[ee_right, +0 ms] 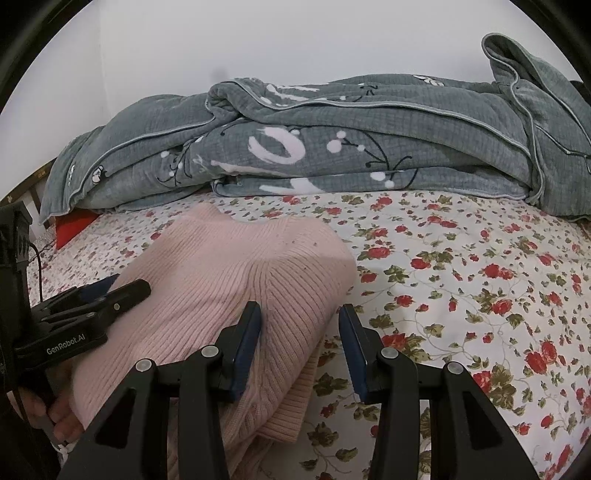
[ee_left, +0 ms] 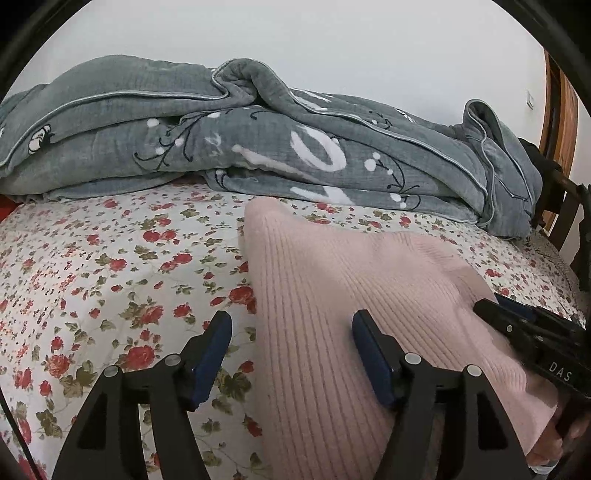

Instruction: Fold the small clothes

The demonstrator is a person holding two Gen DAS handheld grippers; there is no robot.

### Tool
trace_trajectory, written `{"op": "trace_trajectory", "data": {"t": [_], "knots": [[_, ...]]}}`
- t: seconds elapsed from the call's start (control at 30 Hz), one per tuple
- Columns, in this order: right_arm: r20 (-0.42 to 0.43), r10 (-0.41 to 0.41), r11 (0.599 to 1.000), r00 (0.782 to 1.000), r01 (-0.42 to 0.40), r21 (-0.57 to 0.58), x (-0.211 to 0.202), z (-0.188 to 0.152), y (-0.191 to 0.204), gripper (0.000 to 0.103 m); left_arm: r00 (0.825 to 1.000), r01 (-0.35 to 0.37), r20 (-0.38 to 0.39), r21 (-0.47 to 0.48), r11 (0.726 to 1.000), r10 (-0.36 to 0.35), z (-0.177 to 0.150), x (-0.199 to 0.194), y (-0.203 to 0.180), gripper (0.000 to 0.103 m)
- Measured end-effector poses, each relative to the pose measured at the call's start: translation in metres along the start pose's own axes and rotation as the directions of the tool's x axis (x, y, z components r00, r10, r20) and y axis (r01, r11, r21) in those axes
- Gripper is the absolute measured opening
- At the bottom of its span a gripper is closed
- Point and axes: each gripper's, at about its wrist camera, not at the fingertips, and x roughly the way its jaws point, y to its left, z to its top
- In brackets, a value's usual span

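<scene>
A floral bedsheet [ee_left: 110, 266] printed with red roses covers the whole surface beneath both grippers and runs out ahead of them on every side. Beyond the jaws, along the white wall [ee_left: 295, 33], a bulky grey-green quilt [ee_left: 258, 140] with white lettering and light piping lies bunched up across the far edge of the bed; it is well apart from both sets of fingertips. A red item [ee_right: 74, 225] shows under the quilt's end, far off to the left of the right gripper's jaws, too hidden to identify. A wooden frame [ee_left: 557, 110] stands far to the right of the left gripper's jaws.

The pink ribbed sweater [ee_left: 351, 295] lies folded on the sheet between the two grippers, its layered hem [ee_right: 284, 406] nearest the right gripper's left finger.

The left gripper [ee_left: 291, 354] has its jaws spread wide: its right finger sits over the sweater, its left finger over bare sheet, and the sweater's left edge runs between them. Nothing is clamped.

The right gripper [ee_right: 299, 343] is likewise parted, holding nothing: its left finger lies against the sweater's right side, its right finger over the sheet, with the sweater's edge and a strip of sheet in the gap.
</scene>
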Motion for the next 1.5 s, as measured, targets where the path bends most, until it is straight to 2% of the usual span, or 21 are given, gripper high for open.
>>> {"op": "trace_trajectory", "data": {"t": [1.5], "knots": [[-0.005, 0.012, 1.0, 1.0, -0.012, 0.019, -0.0008, 0.0007, -0.0032, 0.048, 1.0, 0.007, -0.003, -0.012, 1.0, -0.007, -0.0005, 0.001, 0.0012, 0.069]]}}
